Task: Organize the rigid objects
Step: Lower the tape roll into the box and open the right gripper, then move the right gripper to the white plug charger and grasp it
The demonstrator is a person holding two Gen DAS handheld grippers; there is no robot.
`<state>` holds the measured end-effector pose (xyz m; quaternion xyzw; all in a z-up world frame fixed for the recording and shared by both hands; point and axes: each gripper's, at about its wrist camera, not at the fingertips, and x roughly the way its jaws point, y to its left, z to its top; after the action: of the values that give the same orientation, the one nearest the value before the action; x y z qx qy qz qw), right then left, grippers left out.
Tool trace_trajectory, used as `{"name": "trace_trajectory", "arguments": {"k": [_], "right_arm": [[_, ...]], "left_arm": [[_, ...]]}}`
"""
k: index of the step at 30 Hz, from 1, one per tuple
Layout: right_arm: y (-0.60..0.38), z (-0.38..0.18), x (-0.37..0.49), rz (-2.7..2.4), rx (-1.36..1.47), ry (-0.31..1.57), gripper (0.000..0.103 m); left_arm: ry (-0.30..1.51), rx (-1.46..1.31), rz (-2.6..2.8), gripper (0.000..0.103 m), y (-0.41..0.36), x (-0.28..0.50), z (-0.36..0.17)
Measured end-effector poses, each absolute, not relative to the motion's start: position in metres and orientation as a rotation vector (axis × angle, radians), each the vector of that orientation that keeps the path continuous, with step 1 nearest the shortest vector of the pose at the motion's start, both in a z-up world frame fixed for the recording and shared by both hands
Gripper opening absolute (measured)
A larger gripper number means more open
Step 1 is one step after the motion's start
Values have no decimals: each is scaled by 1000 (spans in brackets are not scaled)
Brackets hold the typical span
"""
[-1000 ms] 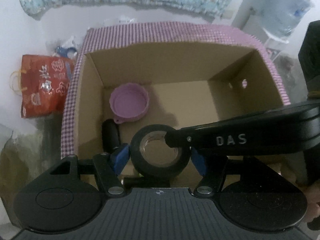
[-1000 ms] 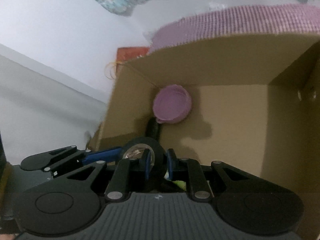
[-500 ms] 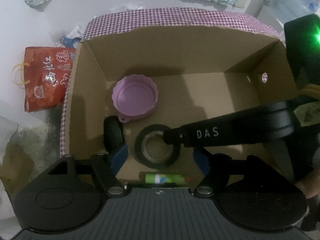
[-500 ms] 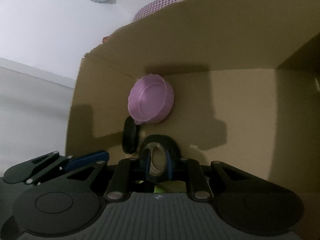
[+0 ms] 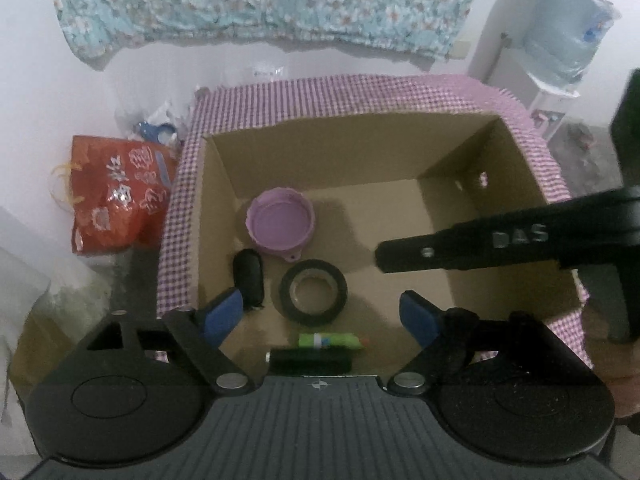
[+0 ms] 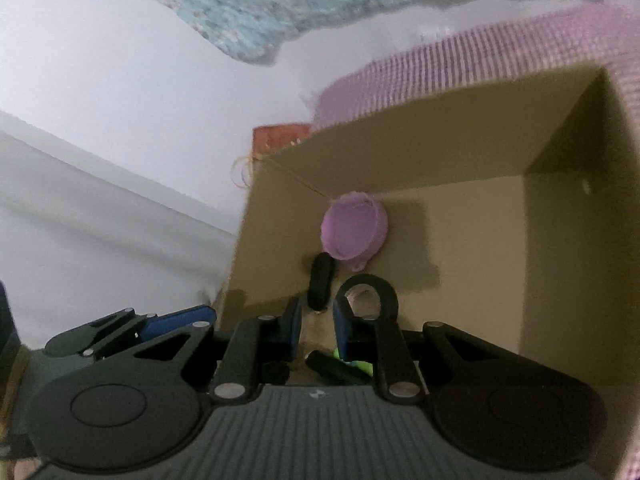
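Observation:
A cardboard box (image 5: 216, 216) with a purple checked rim holds a black tape roll (image 5: 313, 293) lying flat, a purple lid (image 5: 280, 227), a black oblong object (image 5: 249, 278), a green tube (image 5: 330, 340) and a black stick (image 5: 308, 359). My left gripper (image 5: 322, 316) is open and empty, above the box's near edge. My right gripper (image 6: 316, 322) is slightly open and empty above the box (image 6: 500, 264); the tape roll (image 6: 370, 292) lies just past its right finger. The right gripper's arm (image 5: 480, 244) crosses the left wrist view above the box.
A red printed bag (image 5: 116, 196) lies on the floor left of the box. A water bottle dispenser (image 5: 560, 40) stands at the back right. A floral cloth (image 5: 260, 0) hangs on the wall behind.
The right gripper has let go of the tape roll, which now lies flat on the box floor. Both grippers have pulled up and back from the box; the left jaws spread wider.

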<state>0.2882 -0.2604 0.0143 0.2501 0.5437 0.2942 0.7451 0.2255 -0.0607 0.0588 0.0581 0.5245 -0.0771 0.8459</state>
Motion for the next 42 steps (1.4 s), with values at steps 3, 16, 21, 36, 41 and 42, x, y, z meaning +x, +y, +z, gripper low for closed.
{"name": "trace_trajectory", "arguments": {"k": [3,16,21,36,41,42], "right_arm": [[-268,34,268,648,539,1134,20],[-318,71,161,604,541,982,26],[-330,56,120,527,456,1002,38],[-289,13,113,496,112,1069,46],[-273,-6,129,489,15,1091,45],[-271,-9,132,489,3,1096,45]], "left_arm": [[1065,150,-167,91,-62,209,73],[943,111,-259,101,-57,116,90],[914,116,-302,102,-53,82,65],[885,175,-453,97,-104,60,-29],[869,159,-479,90,-109,69,-43],[870,159,-481,88,-112,71,-46]]}}
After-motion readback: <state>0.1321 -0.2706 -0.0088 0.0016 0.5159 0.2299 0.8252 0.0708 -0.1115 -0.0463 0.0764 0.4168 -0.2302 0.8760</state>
